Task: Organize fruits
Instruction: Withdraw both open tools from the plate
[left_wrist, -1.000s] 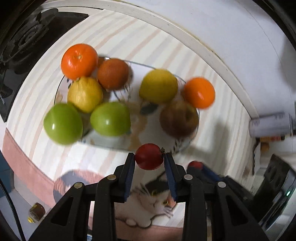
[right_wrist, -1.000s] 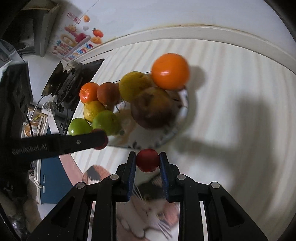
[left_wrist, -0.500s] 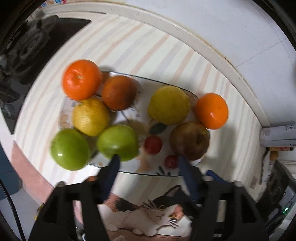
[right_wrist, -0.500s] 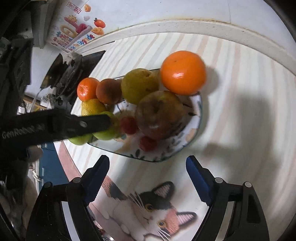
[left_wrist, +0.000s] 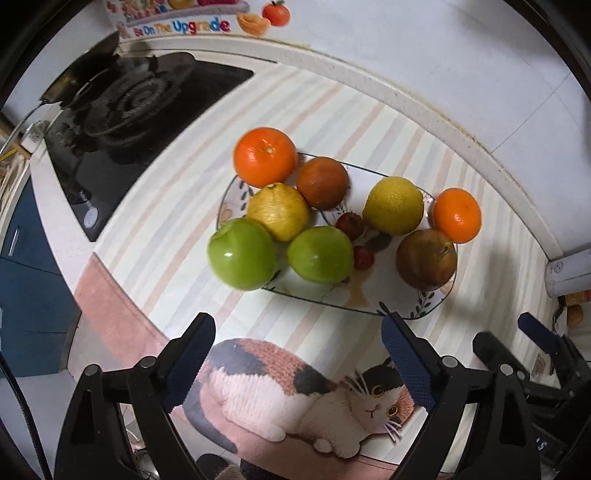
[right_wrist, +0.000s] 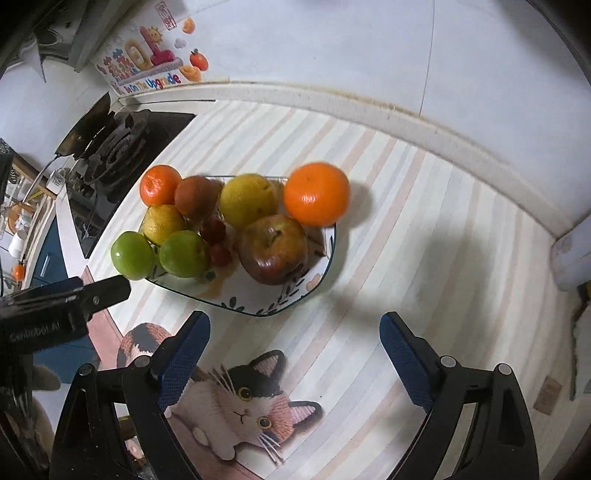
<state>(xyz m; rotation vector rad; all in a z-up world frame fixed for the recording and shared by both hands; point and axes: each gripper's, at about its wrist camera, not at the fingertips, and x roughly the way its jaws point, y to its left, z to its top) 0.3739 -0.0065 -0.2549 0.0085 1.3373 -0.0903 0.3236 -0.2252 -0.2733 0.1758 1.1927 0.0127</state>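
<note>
Left tongs (left_wrist: 297, 334) hang over the near edge of the plate (left_wrist: 424, 314), jaws just opened and standing wide, nothing between the blue pads (left_wrist: 192, 354). Right tongs (right_wrist: 293, 334) match them: jaws just spread wide, empty, only the striped mat (right_wrist: 424, 221) and its printed cat (right_wrist: 243, 398) showing in the gap. The left tongs' black finger also pokes in at the left of the right wrist view.

Out on the plate, two small red fruits (left_wrist: 349, 224) sit in the middle, one beyond the other, tucked between a green apple (left_wrist: 319, 254) and a lemon (left_wrist: 393, 205). A second green apple (left_wrist: 242, 254) bulges over the left rim, a second lemon (left_wrist: 277, 211) behind it. A brown apple (left_wrist: 425, 258) sits on the right. An orange (left_wrist: 457, 215) perches at the far right edge, another orange (left_wrist: 265, 157) at the far left, a darker orange fruit (left_wrist: 322, 181) beside it.

Far left, a black gas stove (left_wrist: 122, 107). Beyond it, a white wall with a colourful sticker (left_wrist: 184, 22).
</note>
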